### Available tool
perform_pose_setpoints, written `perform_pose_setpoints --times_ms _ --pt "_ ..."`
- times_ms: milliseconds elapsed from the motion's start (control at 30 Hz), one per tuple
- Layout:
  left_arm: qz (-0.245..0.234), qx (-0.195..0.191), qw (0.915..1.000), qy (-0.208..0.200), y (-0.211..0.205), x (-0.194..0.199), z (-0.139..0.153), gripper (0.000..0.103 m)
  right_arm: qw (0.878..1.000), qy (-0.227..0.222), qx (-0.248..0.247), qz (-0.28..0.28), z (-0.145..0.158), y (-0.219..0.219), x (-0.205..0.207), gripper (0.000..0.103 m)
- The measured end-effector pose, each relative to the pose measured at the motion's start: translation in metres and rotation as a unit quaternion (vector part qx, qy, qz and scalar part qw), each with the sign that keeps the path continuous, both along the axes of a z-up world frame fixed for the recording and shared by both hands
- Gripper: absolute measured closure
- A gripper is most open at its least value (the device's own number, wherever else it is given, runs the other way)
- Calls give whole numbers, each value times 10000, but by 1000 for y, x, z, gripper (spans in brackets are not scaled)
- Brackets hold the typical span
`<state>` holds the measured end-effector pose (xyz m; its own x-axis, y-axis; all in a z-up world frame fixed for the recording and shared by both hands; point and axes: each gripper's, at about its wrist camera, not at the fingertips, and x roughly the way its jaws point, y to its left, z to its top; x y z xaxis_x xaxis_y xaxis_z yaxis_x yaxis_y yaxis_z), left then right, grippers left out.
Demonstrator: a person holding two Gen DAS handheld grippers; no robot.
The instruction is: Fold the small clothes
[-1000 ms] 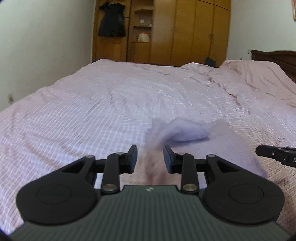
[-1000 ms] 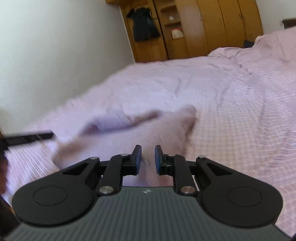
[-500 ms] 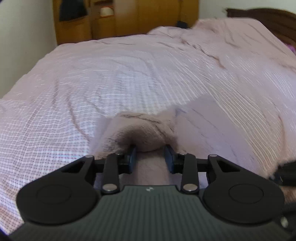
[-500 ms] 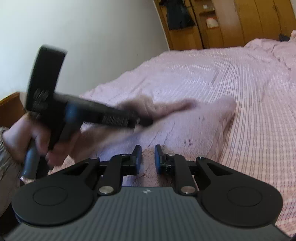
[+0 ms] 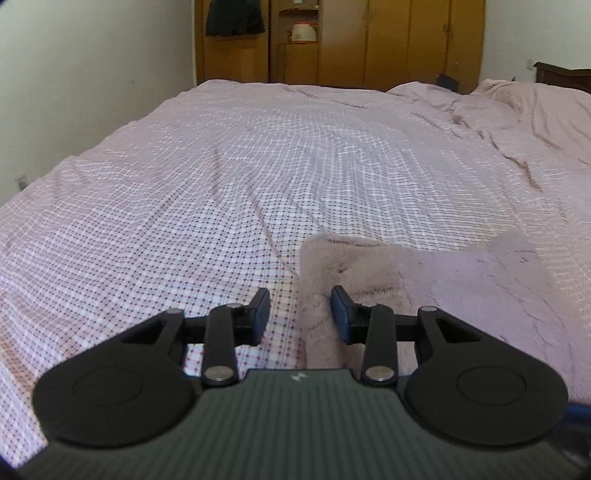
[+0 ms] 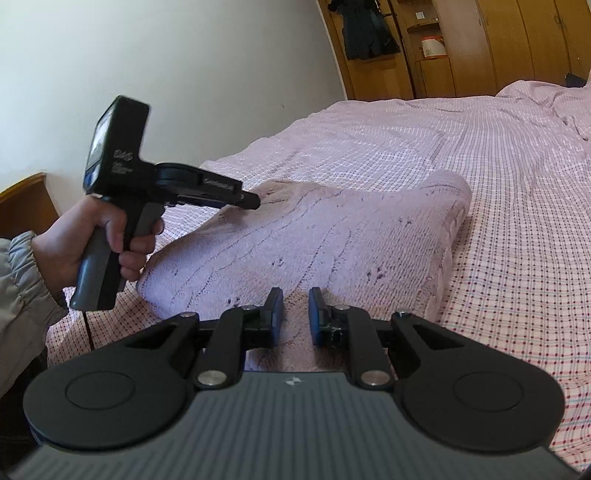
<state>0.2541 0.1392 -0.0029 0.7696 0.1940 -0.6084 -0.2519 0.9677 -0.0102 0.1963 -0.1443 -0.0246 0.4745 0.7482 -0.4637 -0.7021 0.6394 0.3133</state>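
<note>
Here, a folded pink garment (image 6: 332, 236) lies on the checked bedspread (image 5: 221, 192).

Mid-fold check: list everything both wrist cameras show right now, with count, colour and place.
Fleece garment: one, mauve, folded on the near bed edge.
Bedspread: one, pink checked, covering the bed.
Wardrobe: one, wooden, far wall.
Dark garment: one, black, hanging on the wardrobe.
Left gripper: black, jaws just opened, over the garment's left edge.
Right gripper: black, narrow gap, fleece between its pads.
Left hand: grey sleeve, holding the left gripper's handle.
</note>
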Motion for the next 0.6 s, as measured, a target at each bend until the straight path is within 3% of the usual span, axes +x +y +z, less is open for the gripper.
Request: perform_pose_setpoints --times_ms 133,333,467,600 --pt "-292 -90 9994 -130 -2 -21 1 50 9994 196 270 7 -2 -8 6 83" --pt "-665 -176 9972 -296 -4 -46 0 50 9967 401 681 -175 17 -30 14 79" --pt "-486 -337 9975 -383 -5 -87 10 50 9981 70 571 -233 27 -28 1 56" --pt "-296 -686 9964 -407 -1 -128 10 39 9958 -760 440 277 33 1 -33 49"
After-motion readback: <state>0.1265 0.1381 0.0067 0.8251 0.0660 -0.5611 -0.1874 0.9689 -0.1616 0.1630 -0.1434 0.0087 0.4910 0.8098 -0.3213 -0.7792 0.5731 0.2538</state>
